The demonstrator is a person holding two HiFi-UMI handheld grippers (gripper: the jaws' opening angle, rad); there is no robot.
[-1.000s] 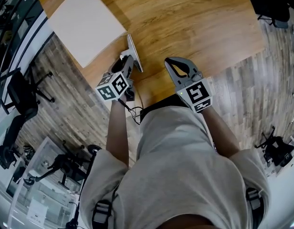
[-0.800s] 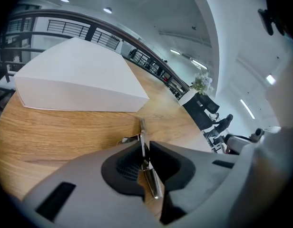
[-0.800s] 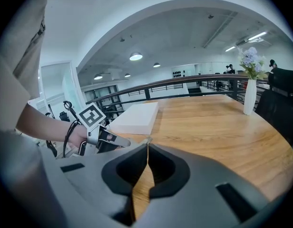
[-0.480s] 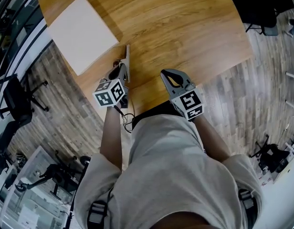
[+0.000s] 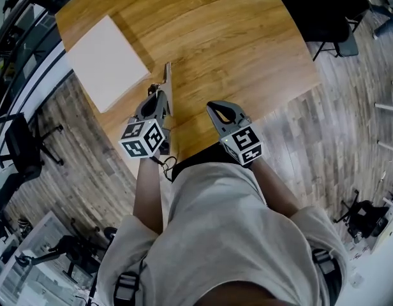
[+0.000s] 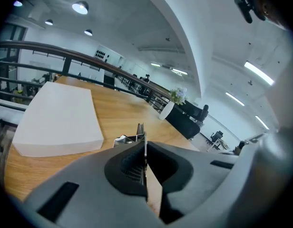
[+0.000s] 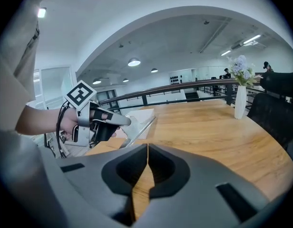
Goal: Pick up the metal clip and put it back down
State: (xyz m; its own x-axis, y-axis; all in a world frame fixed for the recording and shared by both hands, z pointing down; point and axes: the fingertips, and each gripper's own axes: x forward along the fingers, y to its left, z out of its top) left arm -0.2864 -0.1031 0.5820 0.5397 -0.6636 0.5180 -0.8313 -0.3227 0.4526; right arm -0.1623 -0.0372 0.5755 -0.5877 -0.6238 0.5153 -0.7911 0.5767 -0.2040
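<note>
The metal clip (image 5: 166, 85) is a long thin silver strip with a small spring part at its near end. My left gripper (image 5: 155, 99) is shut on that near end and holds the clip off the wooden table (image 5: 235, 50). In the left gripper view the clip's (image 6: 141, 133) edge stands upright, pinched in my left gripper (image 6: 144, 148). The right gripper view shows the left gripper (image 7: 123, 122) with the clip (image 7: 141, 127) slanting out of it. My right gripper (image 5: 215, 110) hovers over the table's near edge, shut and empty, as the right gripper view (image 7: 147, 148) confirms.
A flat white block (image 5: 107, 59) lies on the table just left of the clip. A white vase (image 7: 239, 106) with flowers stands at the far edge, next to a black chair (image 5: 324, 18). Office chairs (image 5: 21, 139) stand on the floor to the left.
A second ago the left gripper stood at the clip lying by the white block. It now grips the clip and has raised it. The right gripper has shifted slightly left.
</note>
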